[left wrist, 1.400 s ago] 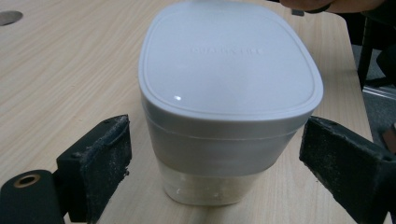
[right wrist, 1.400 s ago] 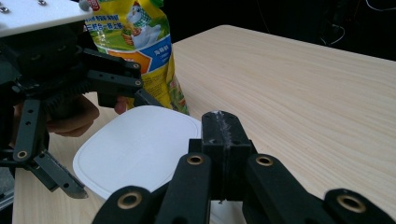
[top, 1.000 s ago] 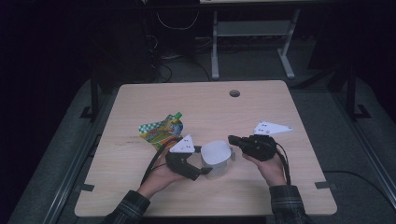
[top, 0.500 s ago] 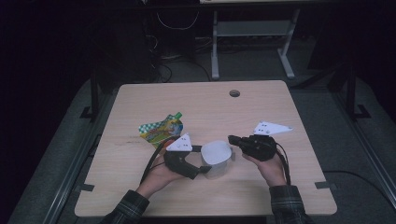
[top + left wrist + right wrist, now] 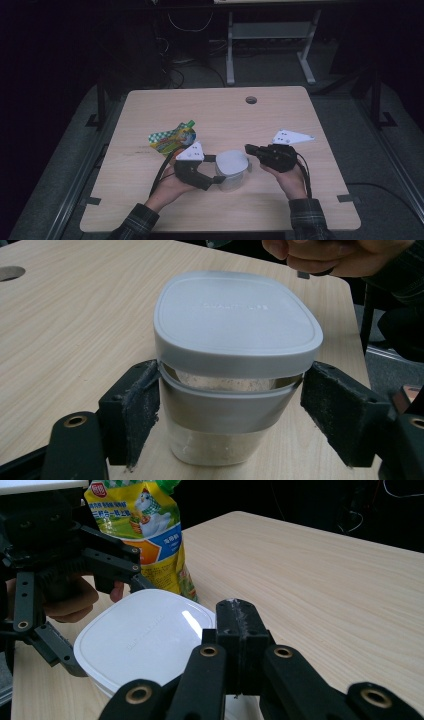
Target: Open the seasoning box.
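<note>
A clear tub with a grey lid (image 5: 231,167) stands near the table's front middle; pale powder shows inside the tub (image 5: 235,335). My left gripper (image 5: 217,171) reaches in from the left and its jaws press on the tub's two sides, below the lid. In the left gripper view the pads (image 5: 137,410) sit against the tub's grey band. My right gripper (image 5: 249,148) is shut with nothing in it, its tip at the lid's right edge. In the right gripper view its joined jaws (image 5: 235,617) point over the white-looking lid (image 5: 145,635).
A colourful spouted pouch (image 5: 172,139) lies flat just left of and behind the left gripper, and the pouch (image 5: 145,530) shows behind the lid. The wooden table (image 5: 225,110) has a cable hole (image 5: 251,100) at the back. A desk frame (image 5: 270,40) stands beyond.
The left gripper has shifted slightly left and settled against the tub. The right gripper and the pouch have stayed put.
</note>
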The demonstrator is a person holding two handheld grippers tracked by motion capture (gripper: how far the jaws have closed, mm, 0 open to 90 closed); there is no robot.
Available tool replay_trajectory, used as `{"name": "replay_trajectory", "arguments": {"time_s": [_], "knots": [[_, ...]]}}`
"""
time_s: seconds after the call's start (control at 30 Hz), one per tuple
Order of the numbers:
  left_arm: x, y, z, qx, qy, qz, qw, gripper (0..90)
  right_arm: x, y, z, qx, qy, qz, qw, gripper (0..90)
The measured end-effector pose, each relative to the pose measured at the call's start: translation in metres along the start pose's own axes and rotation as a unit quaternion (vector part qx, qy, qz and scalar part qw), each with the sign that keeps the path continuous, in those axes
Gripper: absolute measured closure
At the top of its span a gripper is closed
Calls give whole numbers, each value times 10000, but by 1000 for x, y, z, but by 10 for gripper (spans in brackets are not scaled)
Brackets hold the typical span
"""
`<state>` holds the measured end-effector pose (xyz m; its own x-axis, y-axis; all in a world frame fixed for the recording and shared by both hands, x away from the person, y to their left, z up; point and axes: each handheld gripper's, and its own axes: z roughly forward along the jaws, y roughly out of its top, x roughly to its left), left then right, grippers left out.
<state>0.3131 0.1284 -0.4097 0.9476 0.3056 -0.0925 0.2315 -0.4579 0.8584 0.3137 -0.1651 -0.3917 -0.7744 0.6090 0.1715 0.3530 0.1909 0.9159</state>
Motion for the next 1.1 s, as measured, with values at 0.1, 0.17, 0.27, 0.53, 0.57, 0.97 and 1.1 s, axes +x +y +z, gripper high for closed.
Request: {"name": "replay_trajectory", "arguments": {"time_s": [0.1, 0.17, 0.27, 0.53, 0.57, 0.97, 1.1], "knots": [[0, 1, -2, -37, -12, -31, 10000, 256, 0, 0, -1, -26, -17, 12, 10000, 899], [0, 1, -2, -47, -4, -31, 10000, 266, 0, 1, -2, -25, -28, 31, 10000, 899], [0, 3, -3, -60, 10, -16, 10000, 273, 0, 1, -2, -32, -33, 3, 10000, 899], [-1, 5, -5, -130, 37, -76, 9999, 304, -1, 2, -6, -77, -59, 49, 9999, 900], [-1, 6, -5, -131, 45, -71, 9999, 304, -1, 2, -6, -74, -63, 46, 9999, 899], [-1, 10, -8, -207, 172, -82, 9996, 399, -2, 3, -8, -111, -81, 44, 9999, 899], [-1, 12, -7, -251, 153, -103, 9995, 442, -2, 3, -9, -125, -79, 65, 9999, 899]]}}
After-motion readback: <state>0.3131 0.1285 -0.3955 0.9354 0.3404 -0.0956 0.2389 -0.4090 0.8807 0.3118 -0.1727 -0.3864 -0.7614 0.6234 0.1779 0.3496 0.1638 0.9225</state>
